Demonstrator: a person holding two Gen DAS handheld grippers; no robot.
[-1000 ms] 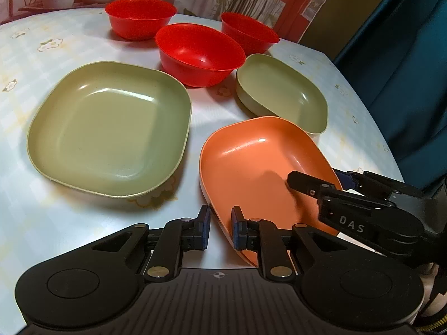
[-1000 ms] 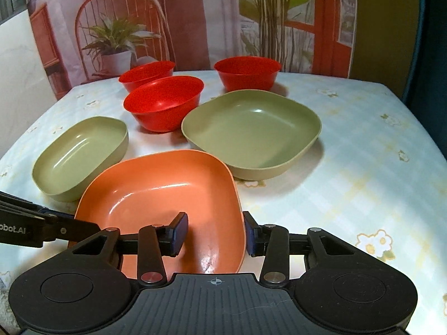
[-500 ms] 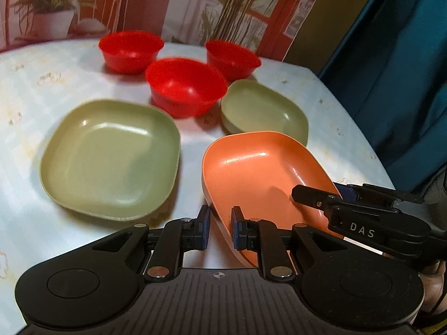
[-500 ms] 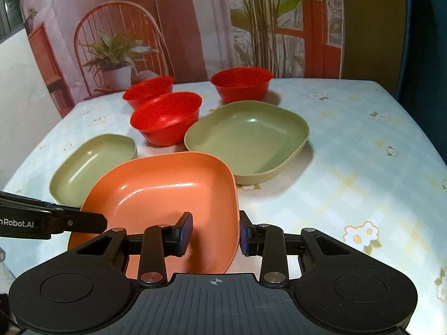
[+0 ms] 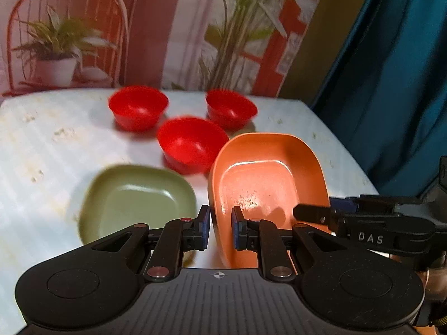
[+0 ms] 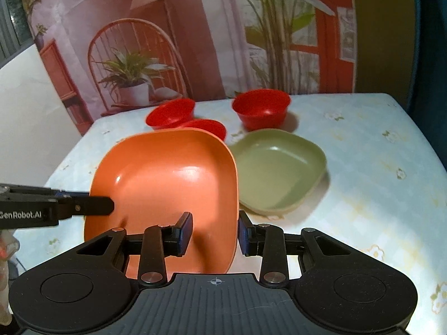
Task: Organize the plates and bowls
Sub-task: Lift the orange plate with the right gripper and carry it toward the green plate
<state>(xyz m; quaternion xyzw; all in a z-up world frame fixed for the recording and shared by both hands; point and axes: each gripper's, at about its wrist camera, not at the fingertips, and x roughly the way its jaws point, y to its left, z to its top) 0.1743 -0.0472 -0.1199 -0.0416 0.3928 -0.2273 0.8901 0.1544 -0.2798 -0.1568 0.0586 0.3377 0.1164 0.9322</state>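
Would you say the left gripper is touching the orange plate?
Touching. The left wrist view shows the left gripper with its jaws closed on the rim of the orange plate, one pad on each side.

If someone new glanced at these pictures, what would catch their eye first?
The orange plate, held up front off the table by both grippers: the left gripper and right gripper each pinch an edge. Behind it sit three red bowls and a green plate.

Three glossy red round bowls (image 6: 261,111) crowd the far side of the pale floral-cloth table (image 6: 371,167); a square olive-green plate (image 6: 279,171) fills the middle. The right half lies bare.
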